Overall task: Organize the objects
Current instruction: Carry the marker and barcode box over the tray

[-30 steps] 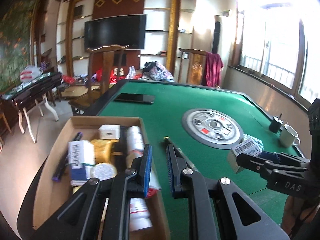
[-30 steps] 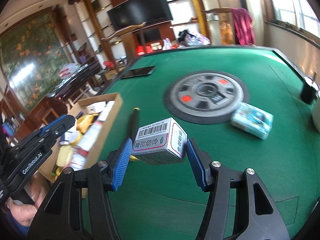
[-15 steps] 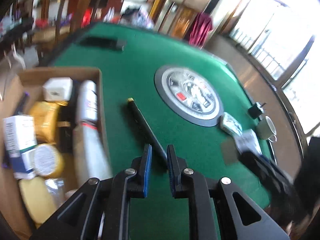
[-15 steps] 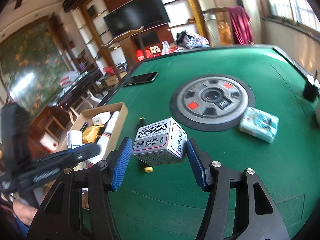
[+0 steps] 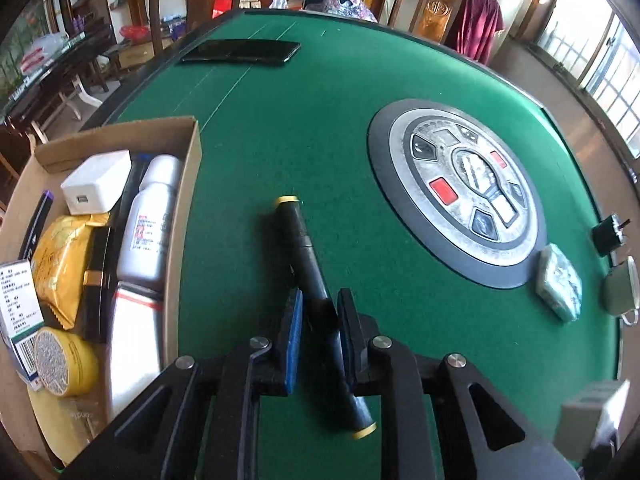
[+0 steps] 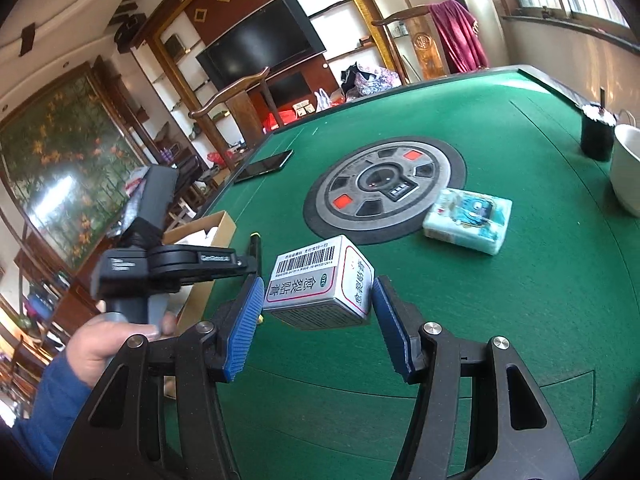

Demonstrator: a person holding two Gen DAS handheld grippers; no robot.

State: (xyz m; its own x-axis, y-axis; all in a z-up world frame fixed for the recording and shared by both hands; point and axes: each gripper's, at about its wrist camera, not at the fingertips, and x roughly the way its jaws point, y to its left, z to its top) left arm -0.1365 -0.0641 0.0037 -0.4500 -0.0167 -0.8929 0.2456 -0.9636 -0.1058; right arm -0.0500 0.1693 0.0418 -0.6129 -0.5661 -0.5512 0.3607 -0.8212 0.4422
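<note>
The left gripper (image 5: 318, 316) tilts steeply down over the green table (image 5: 304, 128), its blue-padded jaws opening on either side of a black pen (image 5: 312, 276) with yellow ends. The pen lies flat on the felt beside a cardboard box (image 5: 188, 216), and the pads stand just clear of its barrel. In the right wrist view a hand (image 6: 108, 340) in a blue sleeve (image 6: 52, 408) grips that tool's handle, held out level near the box.

The right gripper (image 6: 316, 320) points gently downward and is clamped on a small carton (image 6: 320, 288), barcode up, held above the table. A tissue pack (image 6: 468, 220) lies beside the round centre panel (image 6: 384, 184); a white cup (image 6: 628, 168) stands at the right edge.
</note>
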